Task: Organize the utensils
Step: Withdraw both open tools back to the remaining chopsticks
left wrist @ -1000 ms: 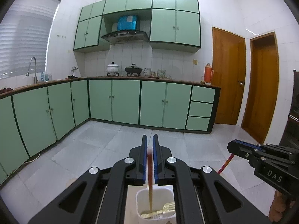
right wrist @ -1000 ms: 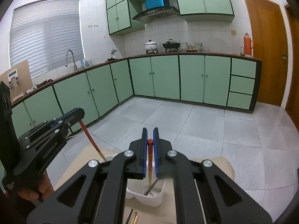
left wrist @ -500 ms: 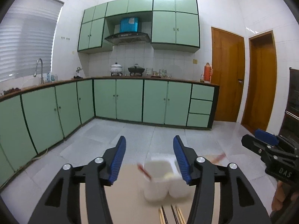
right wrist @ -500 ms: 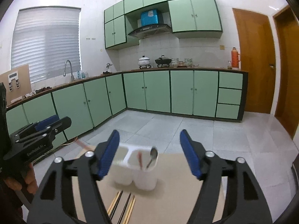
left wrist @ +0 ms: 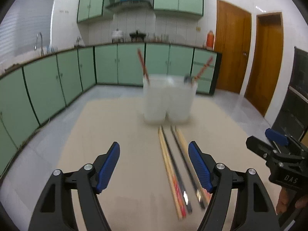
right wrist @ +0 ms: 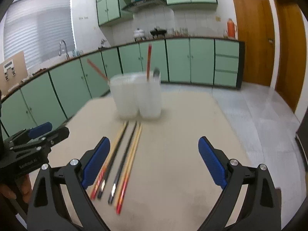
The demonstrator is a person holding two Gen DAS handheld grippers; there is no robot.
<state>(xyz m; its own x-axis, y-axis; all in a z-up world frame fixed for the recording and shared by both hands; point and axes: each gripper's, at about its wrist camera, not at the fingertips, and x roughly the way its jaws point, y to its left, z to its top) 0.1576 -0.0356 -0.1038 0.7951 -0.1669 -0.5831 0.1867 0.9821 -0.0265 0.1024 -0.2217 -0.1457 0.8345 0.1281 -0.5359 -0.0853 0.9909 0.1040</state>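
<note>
A white two-part utensil holder stands at the far side of the beige table; it also shows in the right wrist view. One red-tipped chopstick leans in its left part, another in the right part beside a spoon. Several chopsticks lie in a row on the table in front of the holder, also seen in the right wrist view. My left gripper is open and empty, low above the table. My right gripper is open and empty, to the right of the chopsticks.
Green kitchen cabinets run along the left and back walls. Two wooden doors stand at the right. The table edge lies behind the holder, with grey floor tiles beyond.
Both grippers opened and let a chopstick each drop into the holder. Then both pulled back and down, away from the holder, toward the chopsticks lying on the table.
</note>
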